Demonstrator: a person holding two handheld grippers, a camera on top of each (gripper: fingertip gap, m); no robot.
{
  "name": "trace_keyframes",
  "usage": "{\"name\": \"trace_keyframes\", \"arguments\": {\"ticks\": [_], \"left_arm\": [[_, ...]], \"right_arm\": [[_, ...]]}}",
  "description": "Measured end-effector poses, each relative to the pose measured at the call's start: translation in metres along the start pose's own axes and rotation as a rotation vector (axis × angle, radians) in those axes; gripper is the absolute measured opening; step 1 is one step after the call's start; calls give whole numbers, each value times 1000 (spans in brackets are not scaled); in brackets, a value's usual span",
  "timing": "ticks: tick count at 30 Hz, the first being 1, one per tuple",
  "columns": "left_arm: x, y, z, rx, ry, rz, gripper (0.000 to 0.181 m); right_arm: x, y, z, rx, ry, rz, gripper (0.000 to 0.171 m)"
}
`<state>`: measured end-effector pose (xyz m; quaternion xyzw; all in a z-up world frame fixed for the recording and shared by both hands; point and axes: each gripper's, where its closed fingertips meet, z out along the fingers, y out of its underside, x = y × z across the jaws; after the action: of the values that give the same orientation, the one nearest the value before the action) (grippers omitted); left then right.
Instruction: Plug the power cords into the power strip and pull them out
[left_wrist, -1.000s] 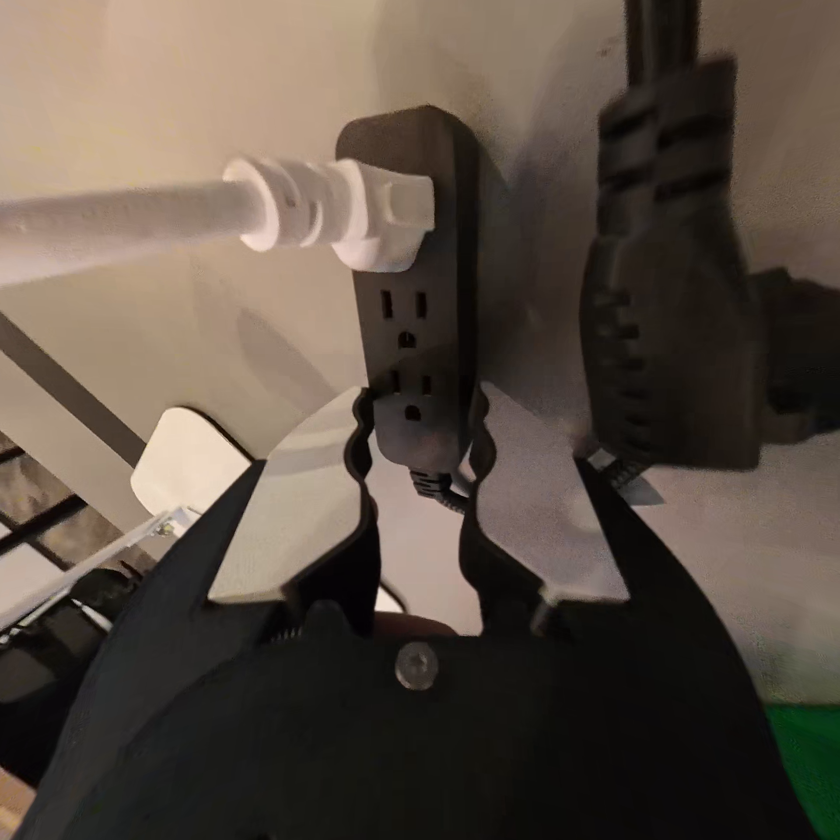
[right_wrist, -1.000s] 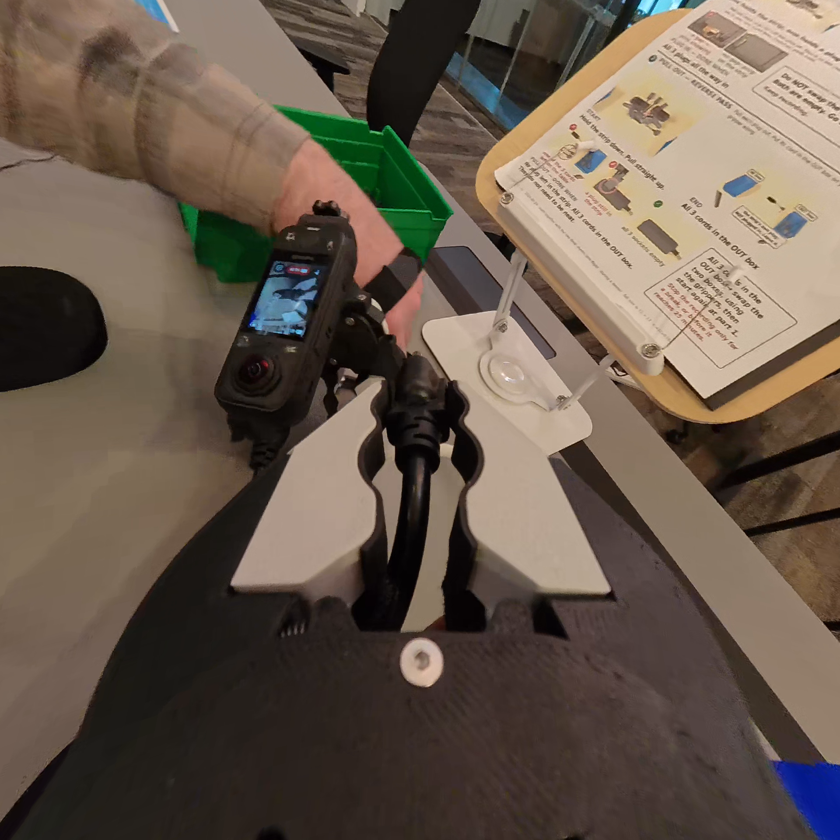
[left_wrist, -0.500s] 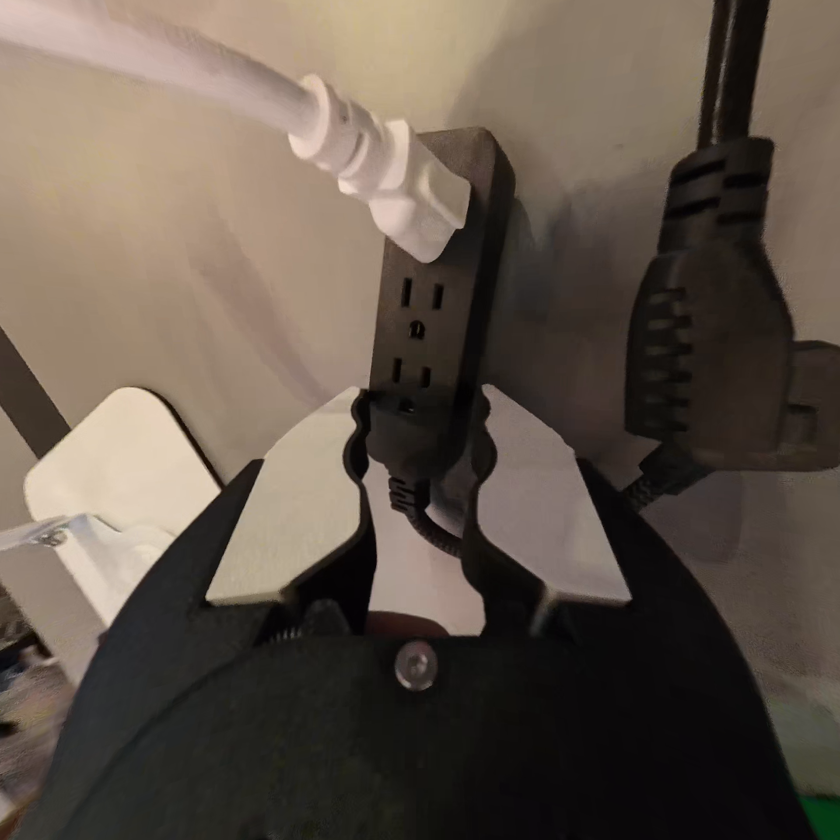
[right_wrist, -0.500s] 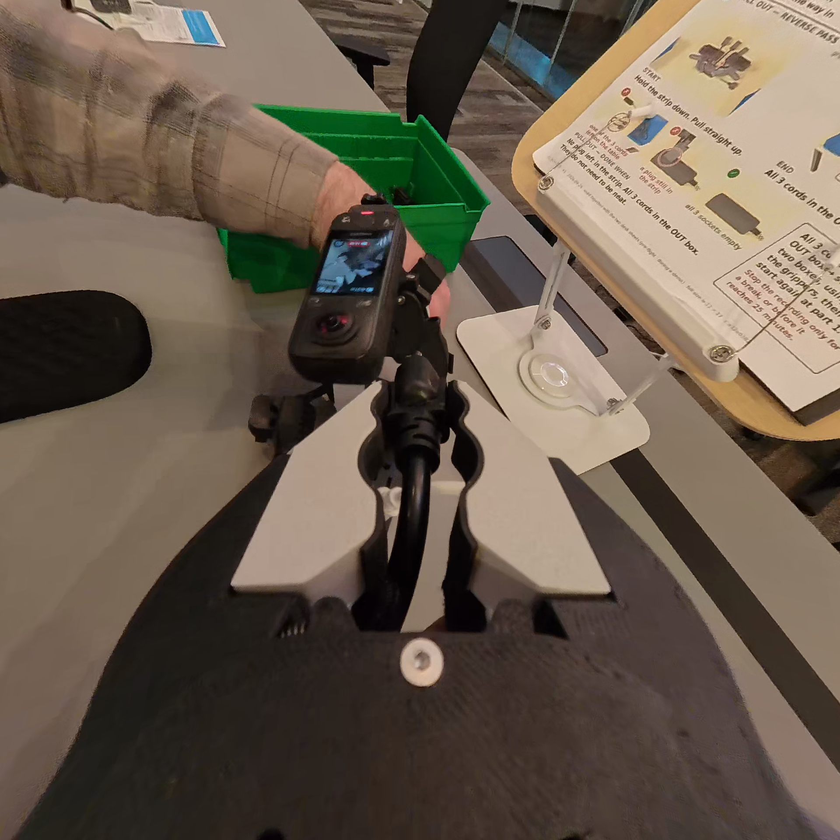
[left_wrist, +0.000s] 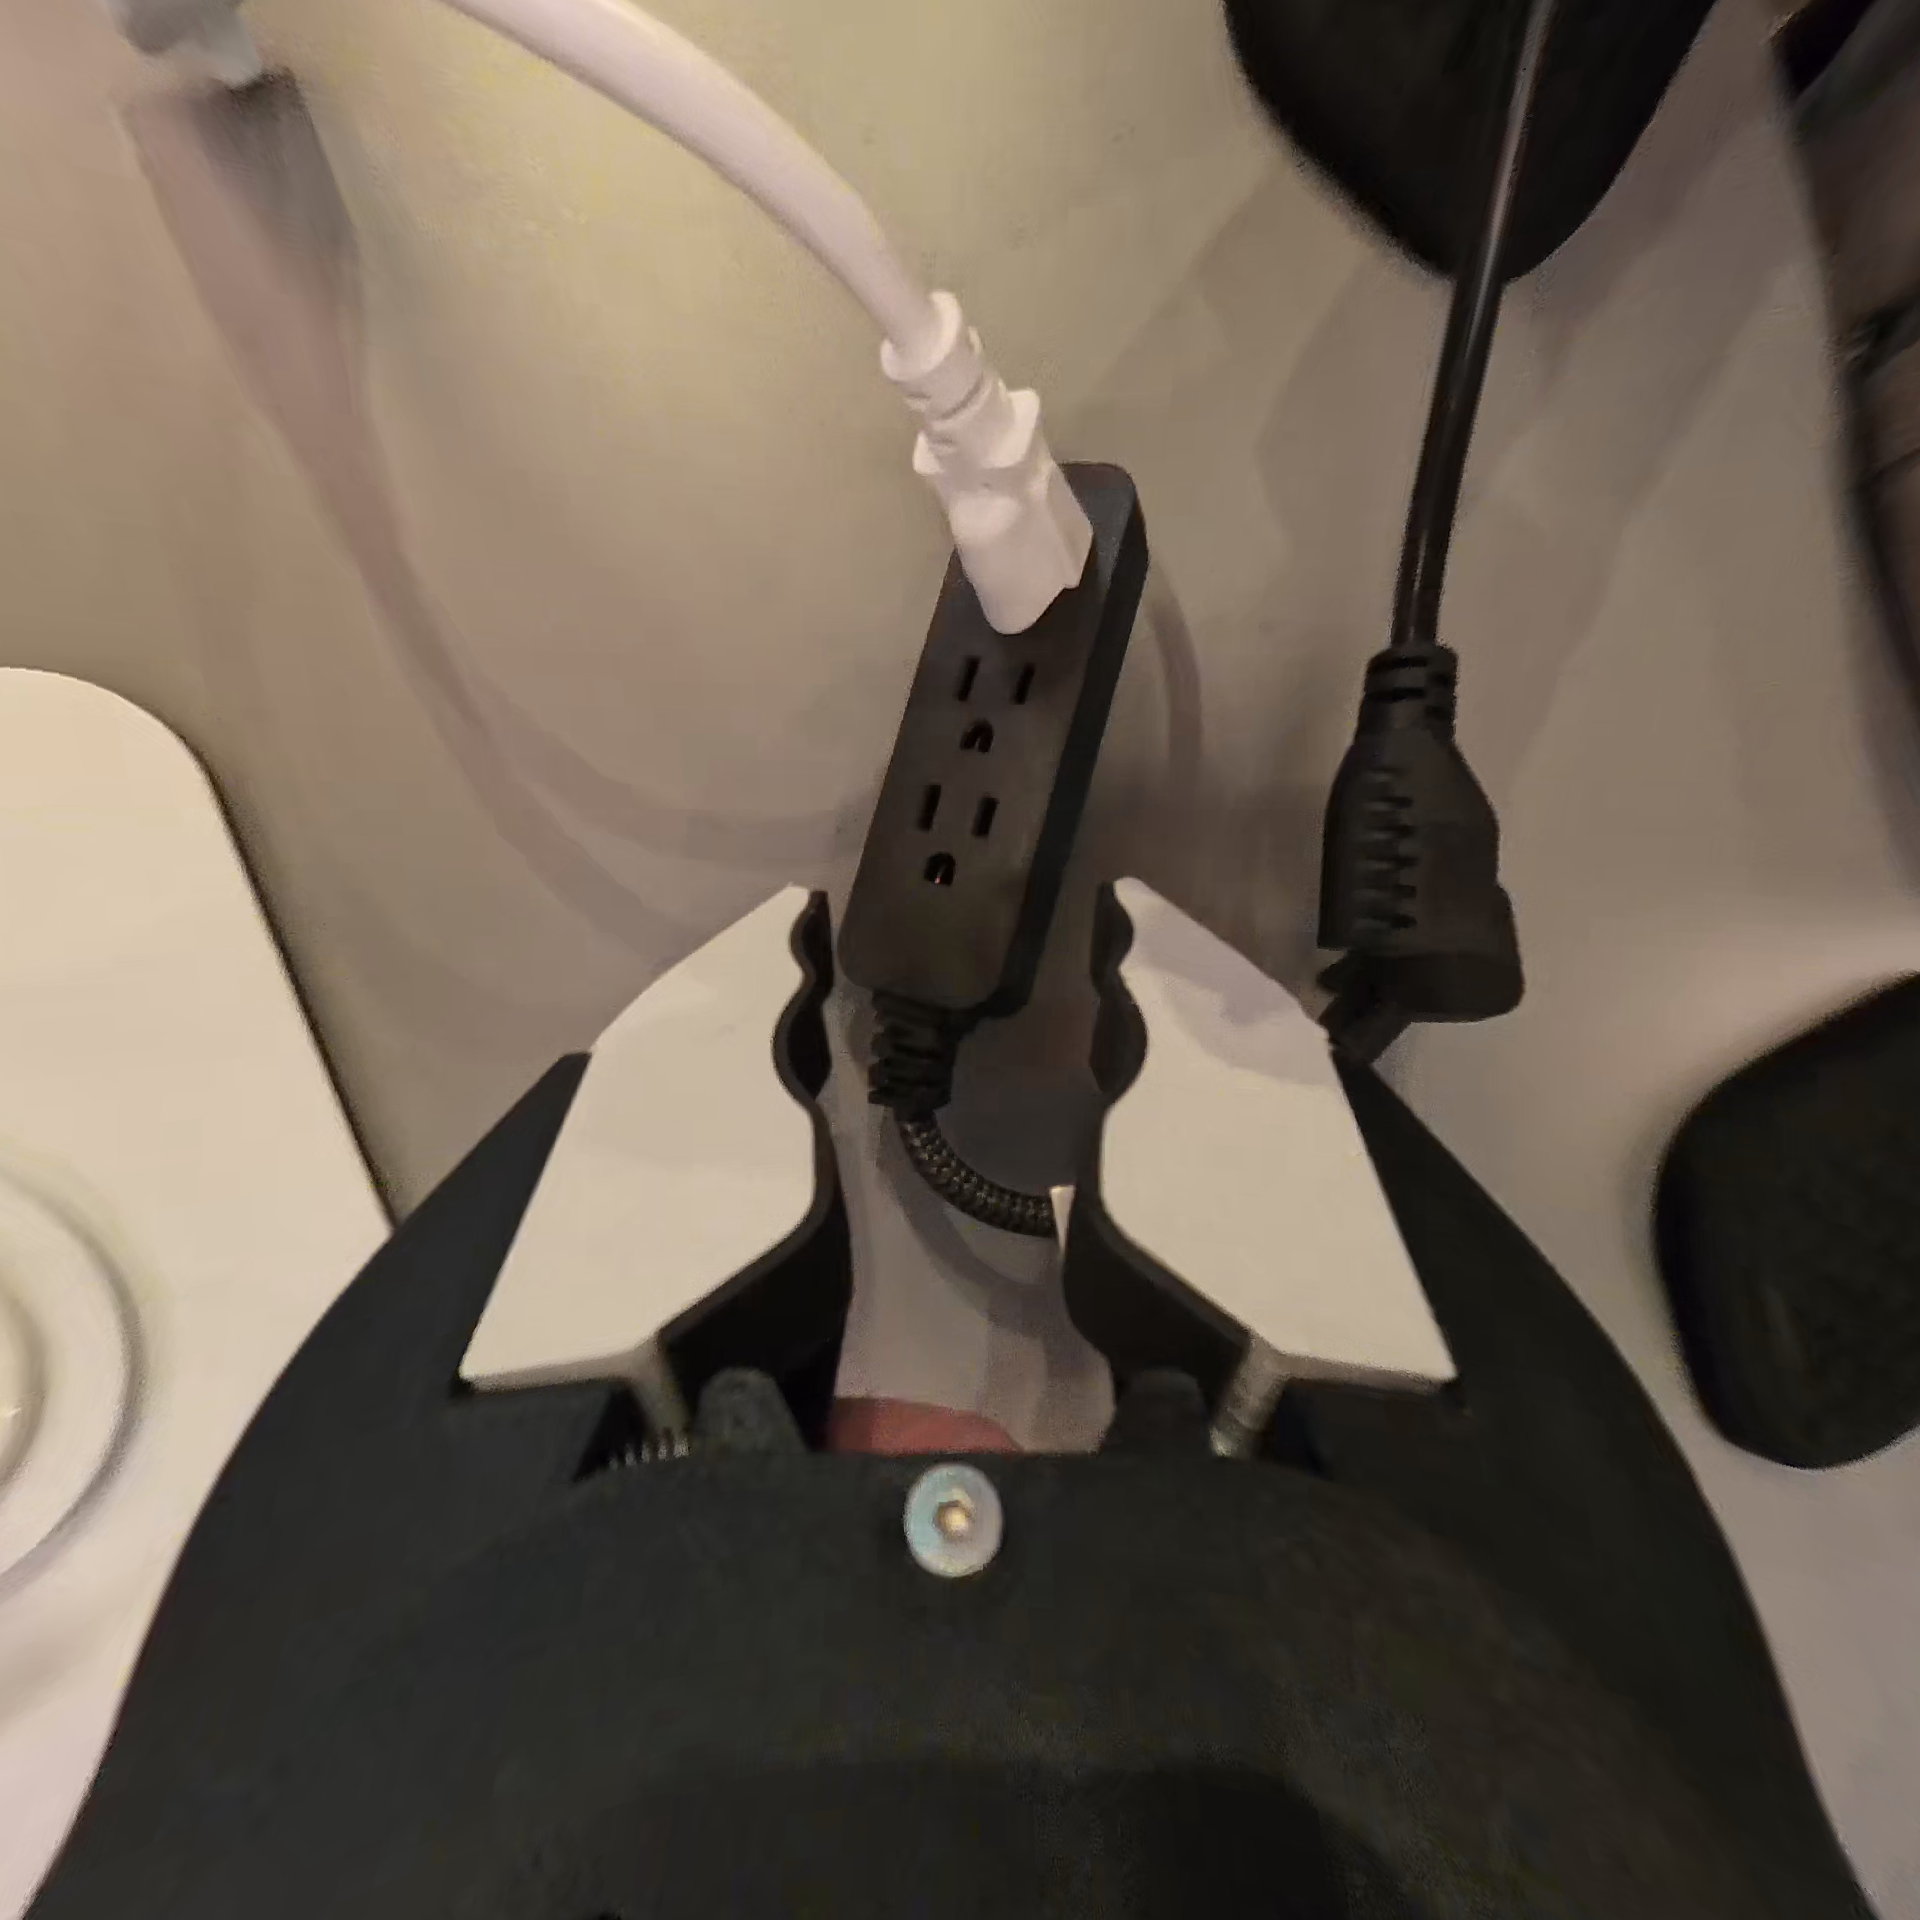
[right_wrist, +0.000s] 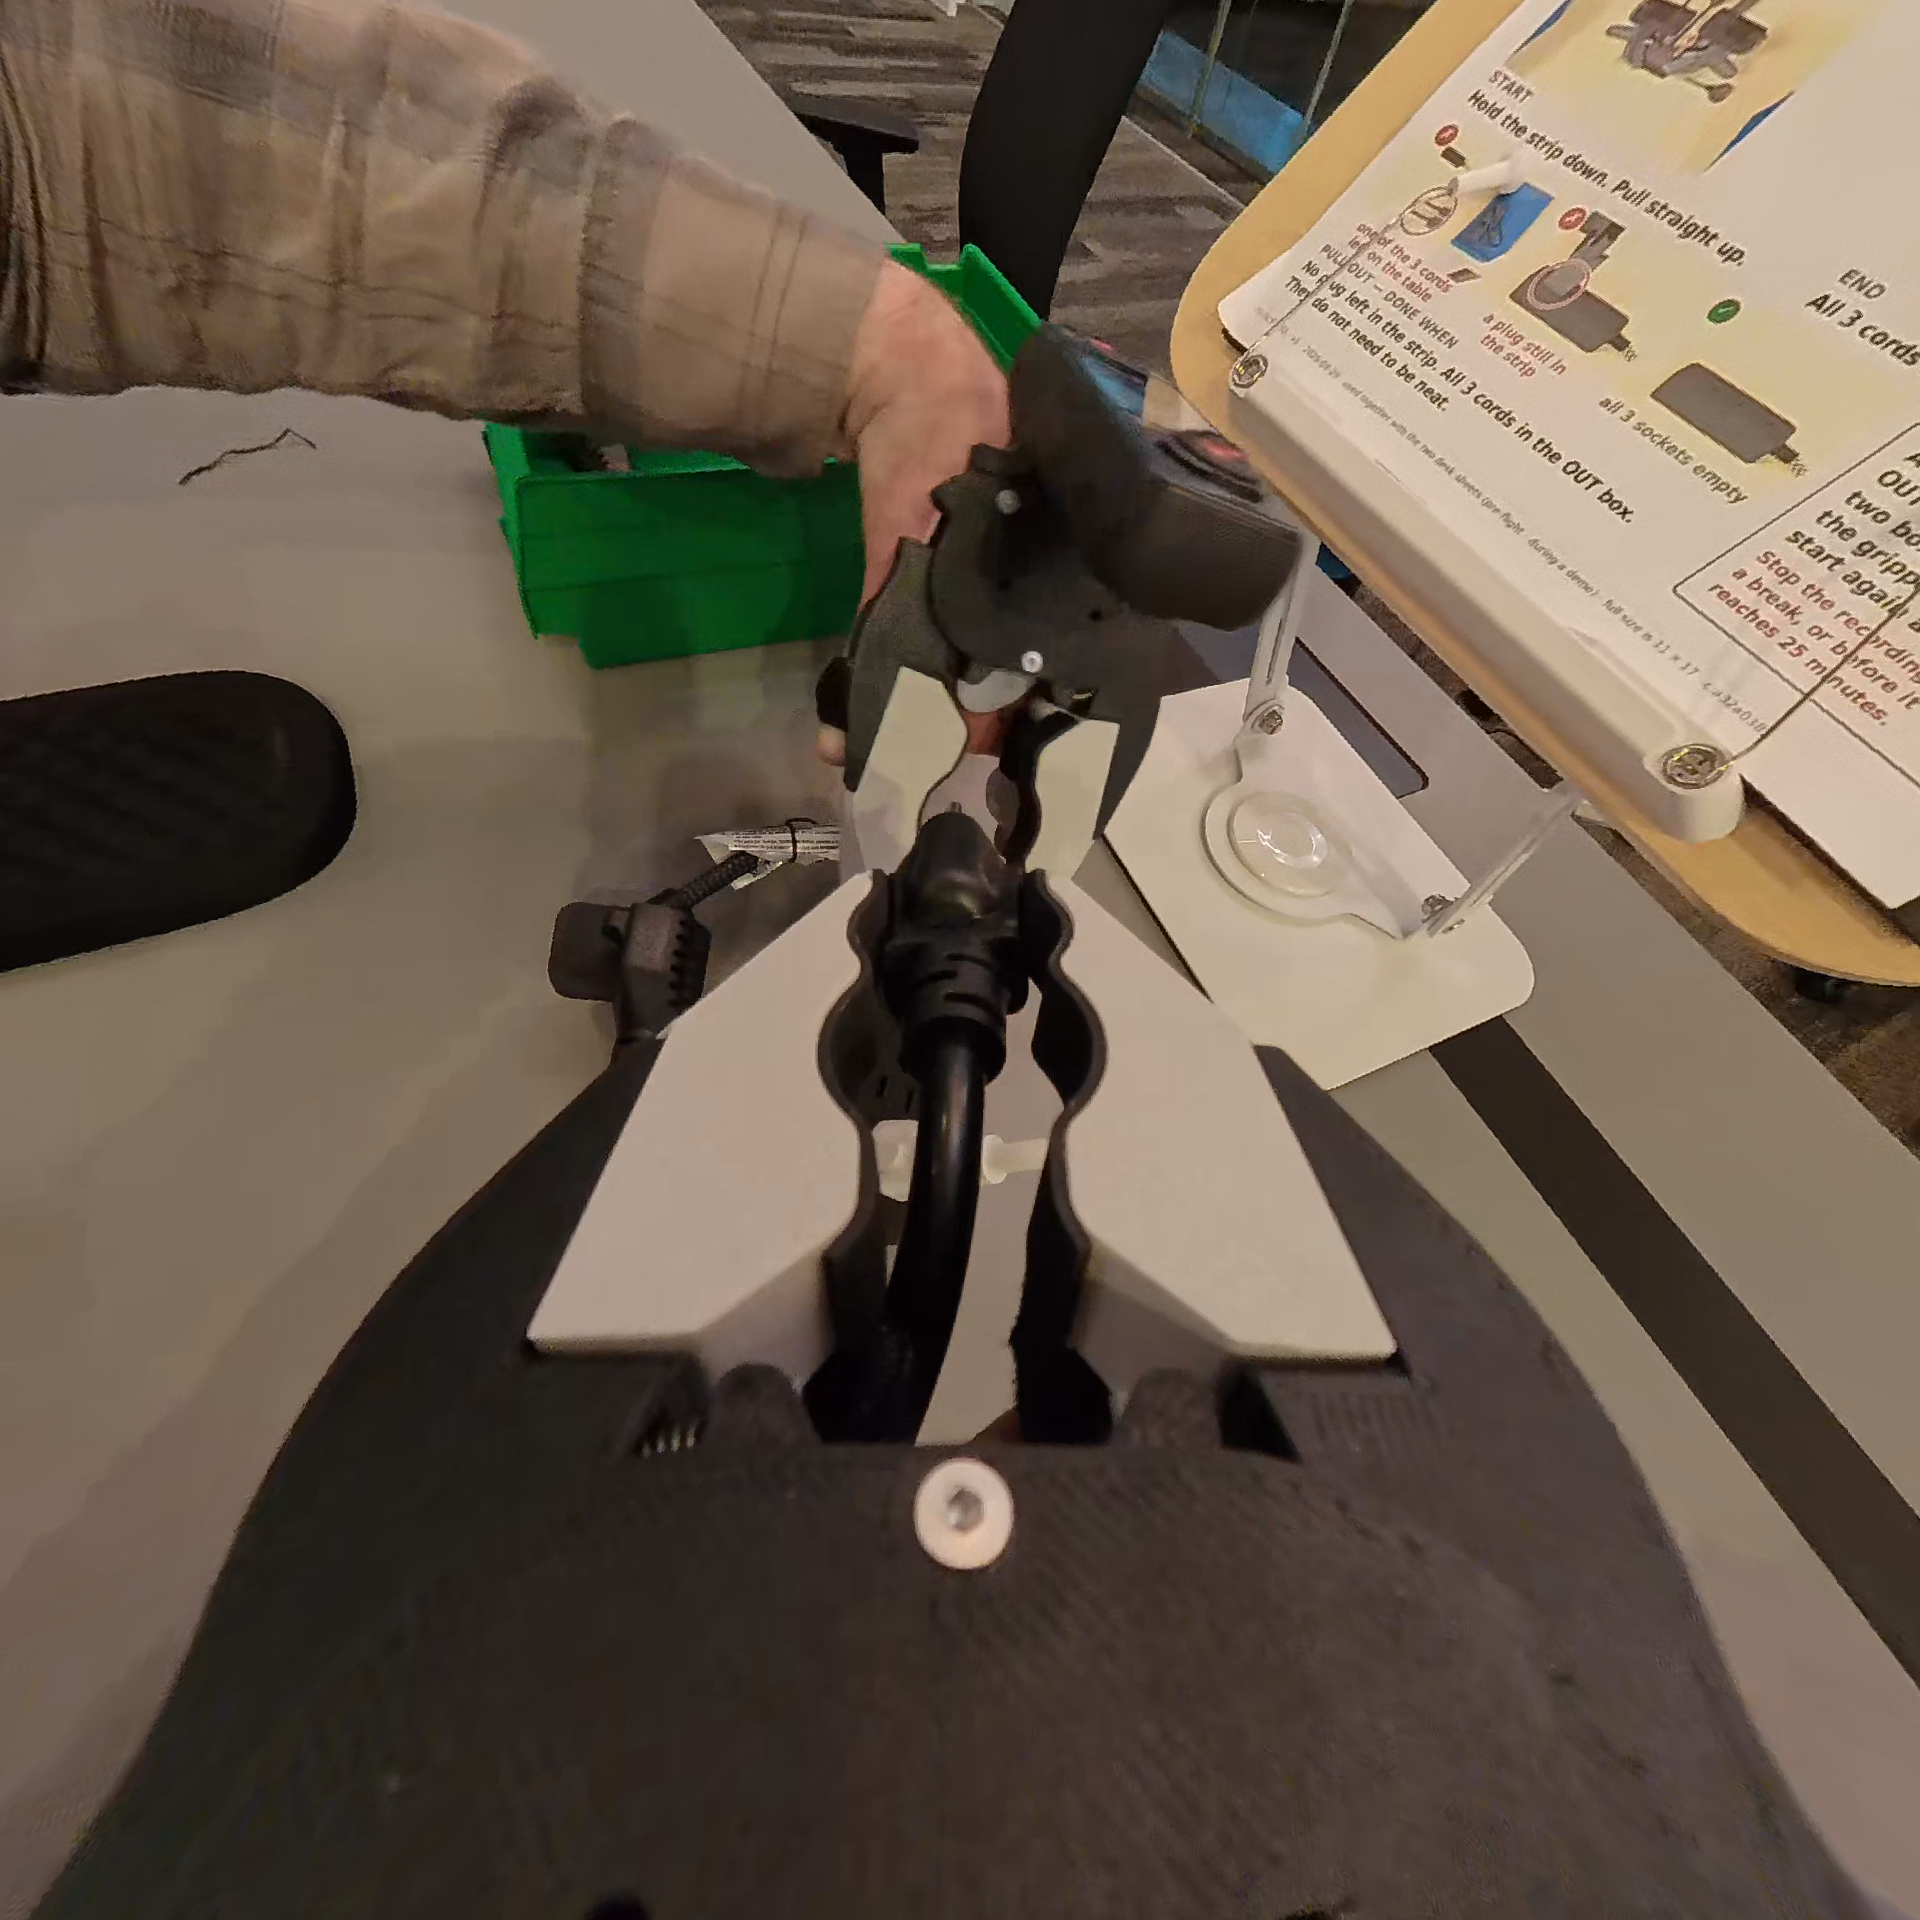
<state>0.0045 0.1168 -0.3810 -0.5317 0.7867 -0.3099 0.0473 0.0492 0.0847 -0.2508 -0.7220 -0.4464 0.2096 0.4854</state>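
Note:
The black power strip (left_wrist: 997, 748) lies on the grey table. A white plug (left_wrist: 1003, 530) sits in its far socket, and the two nearer sockets are empty. My left gripper (left_wrist: 961, 914) is open, with its fingertips on either side of the strip's near end and a gap on each side. It also shows in the right wrist view (right_wrist: 987, 790), pointing down. My right gripper (right_wrist: 951, 914) is shut on a black cord's plug (right_wrist: 945, 935), just in front of the left gripper. A black plug (left_wrist: 1413, 831) shows to the right of the strip, with a black cord running up from it.
A green bin (right_wrist: 675, 551) stands at the back. An instruction board (right_wrist: 1558, 416) on a white stand base (right_wrist: 1351, 935) is to the right. A black pad (right_wrist: 156, 810) lies at the left. The strip's own plug (right_wrist: 623, 956) with its braided cord lies on the table. A person's hand (right_wrist: 914, 416) holds the left gripper. Left tips to right tips: about 15 cm.
My left gripper's jaws have opened off the strip's near end and it has drawn back a little. The right gripper keeps its hold on the black plug and is closer to the left gripper.

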Motion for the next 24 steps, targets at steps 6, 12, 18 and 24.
{"name": "trace_keyframes", "arguments": {"ticks": [6,12,18,24], "left_arm": [[-3,20,26,-105,84,-39,47],[0,21,36,-115,83,34,47],[-3,23,39,-145,-155,200,47],[-5,21,42,-88,-337,258,47]], "right_arm": [[0,6,0,16,-19,19,22],[0,13,0,6,-47,30,22],[-9,17,7,-72,-91,15,22],[-18,24,20,-200,-123,25,23]]}}
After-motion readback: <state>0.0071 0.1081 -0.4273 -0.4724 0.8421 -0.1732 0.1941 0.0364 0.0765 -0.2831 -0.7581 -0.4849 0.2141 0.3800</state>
